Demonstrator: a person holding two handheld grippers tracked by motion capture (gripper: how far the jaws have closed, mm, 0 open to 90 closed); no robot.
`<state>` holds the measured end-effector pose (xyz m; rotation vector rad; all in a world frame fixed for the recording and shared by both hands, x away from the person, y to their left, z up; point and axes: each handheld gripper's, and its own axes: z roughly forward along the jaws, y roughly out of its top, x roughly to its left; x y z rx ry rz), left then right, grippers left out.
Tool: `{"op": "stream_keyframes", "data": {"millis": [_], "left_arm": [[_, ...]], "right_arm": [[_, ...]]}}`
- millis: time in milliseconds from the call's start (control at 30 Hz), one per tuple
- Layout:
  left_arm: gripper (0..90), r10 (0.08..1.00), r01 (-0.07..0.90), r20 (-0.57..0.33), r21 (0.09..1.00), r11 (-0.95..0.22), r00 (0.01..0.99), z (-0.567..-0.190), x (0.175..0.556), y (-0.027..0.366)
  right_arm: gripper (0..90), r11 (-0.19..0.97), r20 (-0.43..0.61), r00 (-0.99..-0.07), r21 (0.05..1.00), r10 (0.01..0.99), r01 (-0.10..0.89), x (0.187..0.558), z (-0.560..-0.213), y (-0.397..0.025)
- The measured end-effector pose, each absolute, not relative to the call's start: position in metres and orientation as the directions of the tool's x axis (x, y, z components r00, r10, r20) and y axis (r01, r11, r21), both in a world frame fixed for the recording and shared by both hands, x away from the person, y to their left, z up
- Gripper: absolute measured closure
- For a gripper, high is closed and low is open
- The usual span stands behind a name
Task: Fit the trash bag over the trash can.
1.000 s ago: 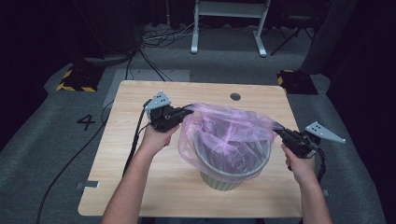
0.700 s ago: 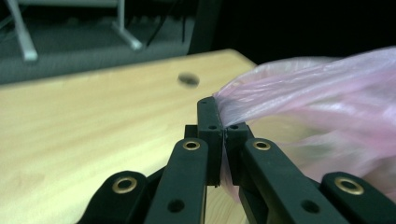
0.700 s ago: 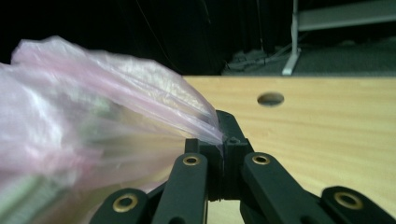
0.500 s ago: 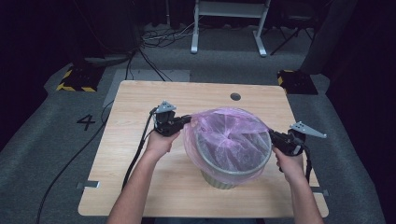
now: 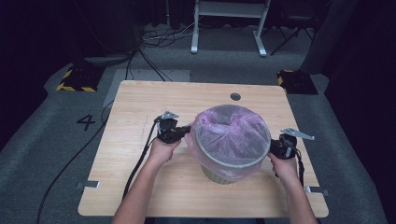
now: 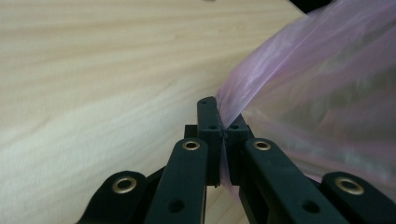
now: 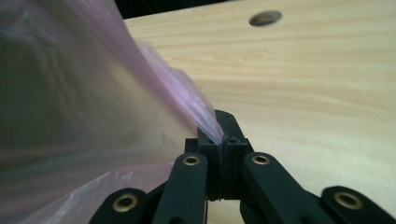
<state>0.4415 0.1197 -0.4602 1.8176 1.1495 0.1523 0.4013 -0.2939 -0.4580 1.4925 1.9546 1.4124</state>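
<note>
A grey round bin (image 5: 223, 174) stands on the wooden table (image 5: 140, 107), near its middle right. A thin pink plastic bag (image 5: 231, 133) lines it, its mouth stretched over the rim and folded down the outside. My left gripper (image 5: 186, 130) is shut on the bag's edge at the bin's left side. My right gripper (image 5: 272, 148) is shut on the edge at the bin's right side. In the left gripper view the film (image 6: 303, 79) runs out of the shut jaws. The right gripper view has the film (image 7: 93, 93) pinched the same way.
A round cable hole (image 5: 235, 96) sits in the table behind the bin. Black cables trail from the left gripper off the table's front left. Beyond the table are a white frame (image 5: 229, 18) and yellow-black striped blocks (image 5: 74, 80) on grey floor.
Both grippers have come down and toward me, pulling the bag's edge down over the bin's rim. The bag mouth now lies tight around the rim instead of held up.
</note>
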Motion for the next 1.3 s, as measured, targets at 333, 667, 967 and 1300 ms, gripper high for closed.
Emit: {"op": "stream_keyframes", "data": {"millis": [333,667,967,1300], "left_arm": [[88.7,0.724,0.661,-0.383,0.738,-0.133,0.573,-0.486,0.425,0.122],[86.5,0.693,0.604,-0.379,0.791,-0.101,0.613,-0.487,0.423,0.126],[40.7,0.686,0.565,-0.368,0.822,-0.075,0.627,-0.461,0.416,0.147],[27.5,0.652,0.44,-0.294,0.895,-0.068,0.699,-0.42,0.367,0.157]], "right_arm": [[90.0,0.041,0.309,-0.443,0.781,0.842,0.623,0.379,-0.484,-0.292],[85.6,0.014,0.337,-0.461,0.795,0.821,0.606,0.375,-0.49,-0.293],[36.3,-0.015,0.313,-0.501,0.859,0.807,0.512,0.36,-0.463,-0.306],[27.4,-0.035,0.274,-0.62,0.929,0.735,0.369,0.311,-0.423,-0.319]]}}
